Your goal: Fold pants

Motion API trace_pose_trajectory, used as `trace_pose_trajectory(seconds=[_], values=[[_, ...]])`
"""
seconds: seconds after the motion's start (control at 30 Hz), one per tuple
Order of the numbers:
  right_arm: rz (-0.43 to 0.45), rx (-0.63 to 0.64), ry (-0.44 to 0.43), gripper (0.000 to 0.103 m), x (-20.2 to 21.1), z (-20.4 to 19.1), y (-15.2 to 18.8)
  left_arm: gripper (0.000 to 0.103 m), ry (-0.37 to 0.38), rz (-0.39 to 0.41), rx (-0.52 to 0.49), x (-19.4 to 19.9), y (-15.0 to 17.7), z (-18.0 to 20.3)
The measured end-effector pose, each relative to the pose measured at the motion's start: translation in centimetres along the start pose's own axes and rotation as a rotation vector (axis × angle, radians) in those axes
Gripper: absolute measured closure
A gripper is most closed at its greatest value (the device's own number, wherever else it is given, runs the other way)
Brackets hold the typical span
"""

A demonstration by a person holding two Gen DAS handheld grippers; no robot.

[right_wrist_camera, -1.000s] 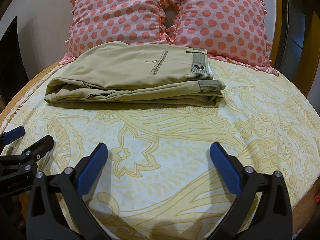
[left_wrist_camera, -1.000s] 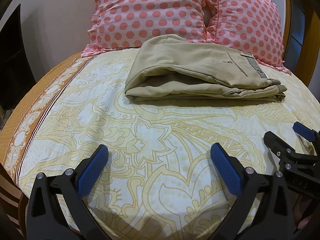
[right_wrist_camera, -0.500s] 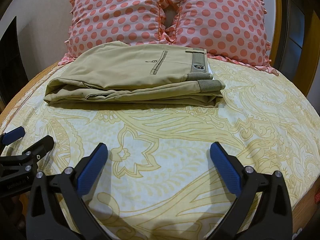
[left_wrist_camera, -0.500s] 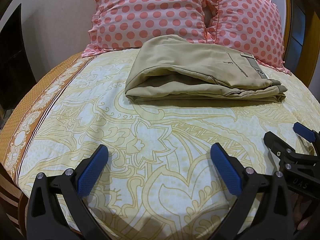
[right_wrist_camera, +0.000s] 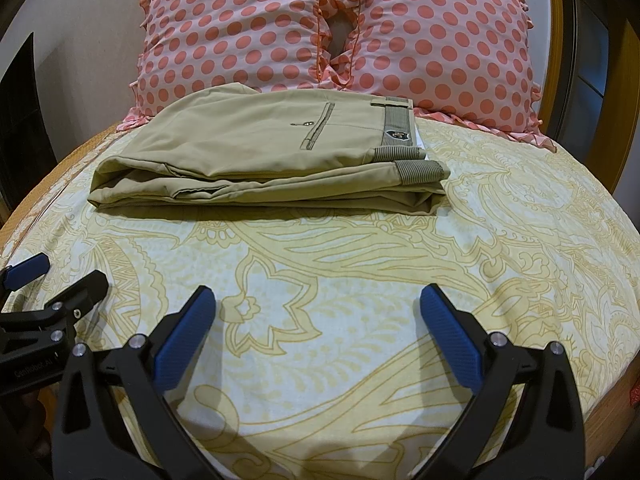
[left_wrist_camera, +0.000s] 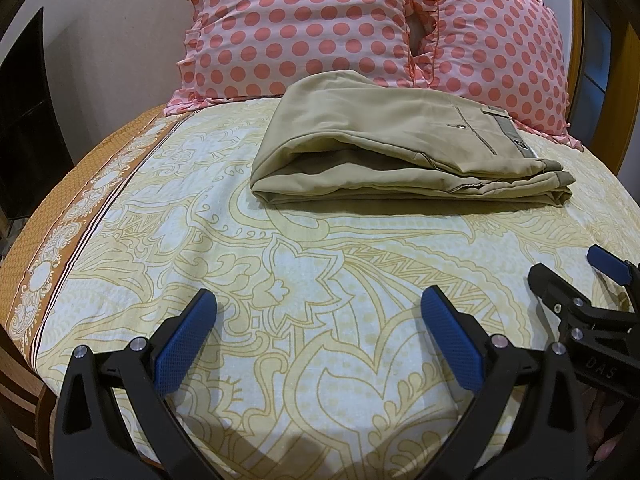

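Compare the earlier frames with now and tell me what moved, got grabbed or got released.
Nothing visibly changed. The folded khaki pants lie in the same spot on the bedsheet in front of the polka-dot pillows. The left gripper and right gripper hover low over the sheet with jaws open, holding nothing, just as before.

Patterned bed (right_wrist_camera: pixel 360 280), folded pants (right_wrist_camera: pixel 264 152), 2 polka-dot pillows (right_wrist_camera: pixel 240 32)
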State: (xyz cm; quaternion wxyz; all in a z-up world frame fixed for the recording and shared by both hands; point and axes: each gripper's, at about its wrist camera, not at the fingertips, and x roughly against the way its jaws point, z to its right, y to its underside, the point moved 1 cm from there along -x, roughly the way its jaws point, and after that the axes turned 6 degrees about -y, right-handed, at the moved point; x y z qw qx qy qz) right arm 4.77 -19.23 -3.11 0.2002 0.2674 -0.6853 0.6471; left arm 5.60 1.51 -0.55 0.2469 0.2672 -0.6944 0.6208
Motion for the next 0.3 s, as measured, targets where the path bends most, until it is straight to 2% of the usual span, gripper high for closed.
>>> trace_pose_trajectory(seconds=[0.3], values=[[0.0, -0.001, 0.001, 0.002, -0.04, -0.01, -0.02, 0.001, -0.001, 0.0, 0.001, 0.0, 0.04, 0.05]])
